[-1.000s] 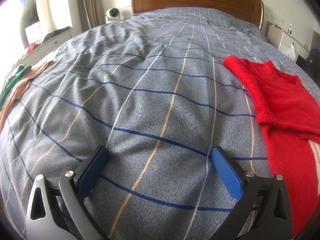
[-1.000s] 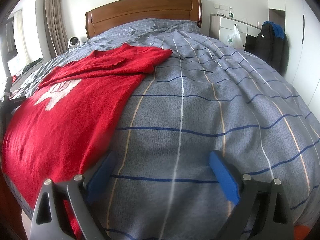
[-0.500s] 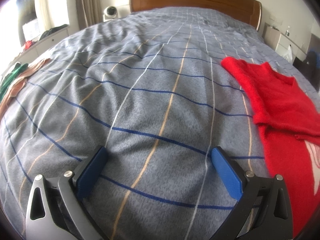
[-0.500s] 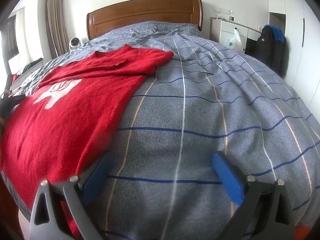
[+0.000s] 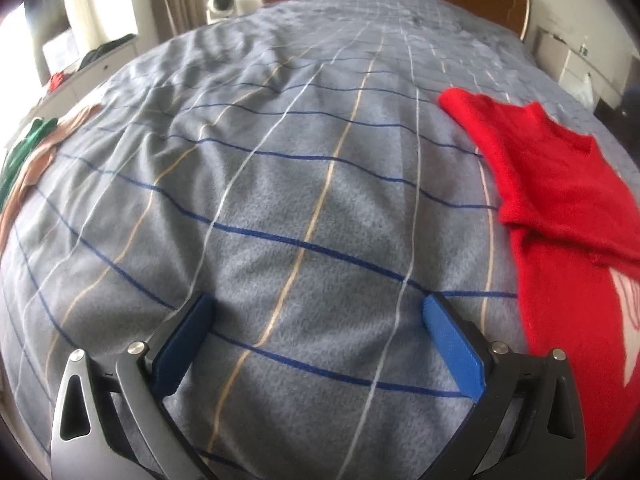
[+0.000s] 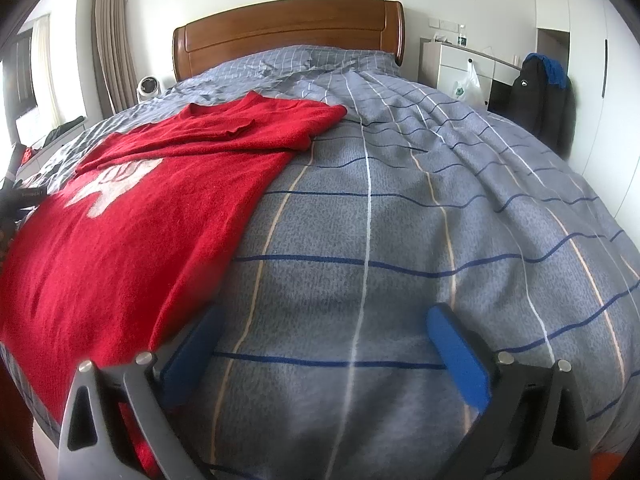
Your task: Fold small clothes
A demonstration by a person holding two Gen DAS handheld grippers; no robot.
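Green clothes, perhaps, left view only

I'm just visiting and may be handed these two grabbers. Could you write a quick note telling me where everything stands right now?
Left gripper: open, empty, over bare bedcover.
Right gripper: jaws have just been opening, now wide, nothing between them; its left pad sits beside the sweater's edge.
Red knitted sweater with a white design: lies spread on the grey checked bedcover, between the two grippers, its upper part already folded over the body.
Green and tan clothes: at the bed's far left edge, untouched.
Left to do: finish folding the sweater, then possibly the other clothes.
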